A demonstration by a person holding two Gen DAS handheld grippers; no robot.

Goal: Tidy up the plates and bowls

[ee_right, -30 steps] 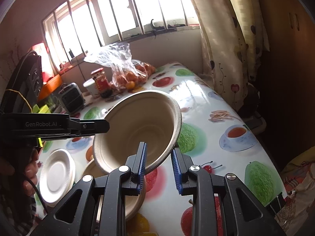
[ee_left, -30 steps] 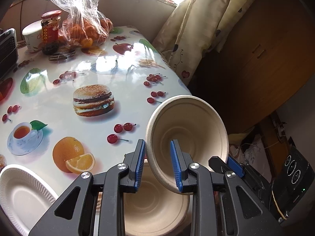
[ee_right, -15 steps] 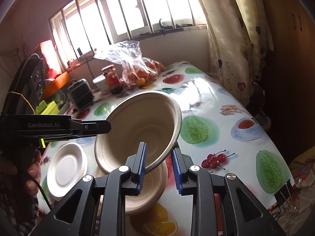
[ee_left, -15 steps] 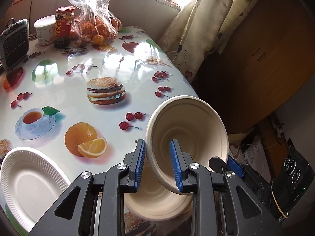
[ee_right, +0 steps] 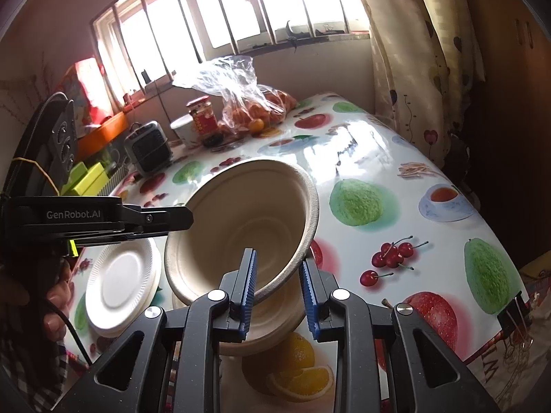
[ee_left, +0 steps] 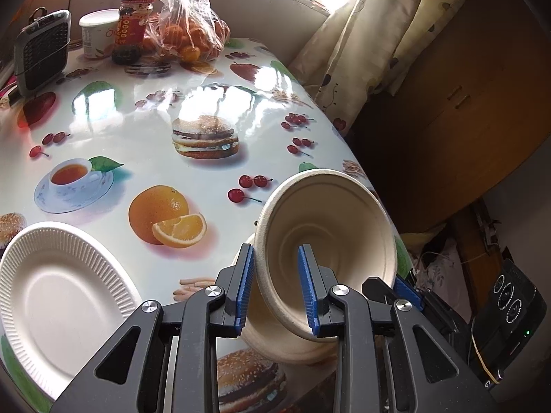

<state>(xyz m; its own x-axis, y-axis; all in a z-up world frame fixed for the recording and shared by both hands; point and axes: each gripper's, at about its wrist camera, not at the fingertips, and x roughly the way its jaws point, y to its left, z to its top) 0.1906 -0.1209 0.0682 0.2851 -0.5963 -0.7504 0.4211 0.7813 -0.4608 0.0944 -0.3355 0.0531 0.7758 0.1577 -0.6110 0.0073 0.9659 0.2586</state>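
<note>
In the left wrist view, the left gripper (ee_left: 277, 285) is clamping the near wall of a beige pulp bowl (ee_left: 339, 220), one pad outside and one inside the rim. The bowl is tilting steeply, its mouth facing the camera and its axis running toward 1 o'clock. A second beige bowl (ee_left: 275, 340) is sitting on the table directly beneath it, at 6 o'clock of the held one, apparently just clear of its base. A white ribbed plate (ee_left: 51, 285) is lying at 9 o'clock, well apart. The tablecloth (ee_left: 137, 127) is bare between them. A bag of oranges (ee_left: 187, 34), a jar (ee_left: 132, 17) and a small grey heater (ee_left: 43, 53) are standing far off at 11 o'clock, out of the way. In the right wrist view, the right gripper (ee_right: 279, 289) is pinching the opposite rim of the same bowl (ee_right: 241, 220), so both hands are sharing the load equally. The left gripper's arm (ee_right: 103, 218) is entering from 9 o'clock. The lower bowl (ee_right: 272, 327) is lying under the jaws at 6 o'clock; the plate stack (ee_right: 120, 282) is sitting at 8 o'clock beside it. Nesting probably requires levelling the held bowl, then lowering it straight down. Nothing is obstructing that path.
</note>
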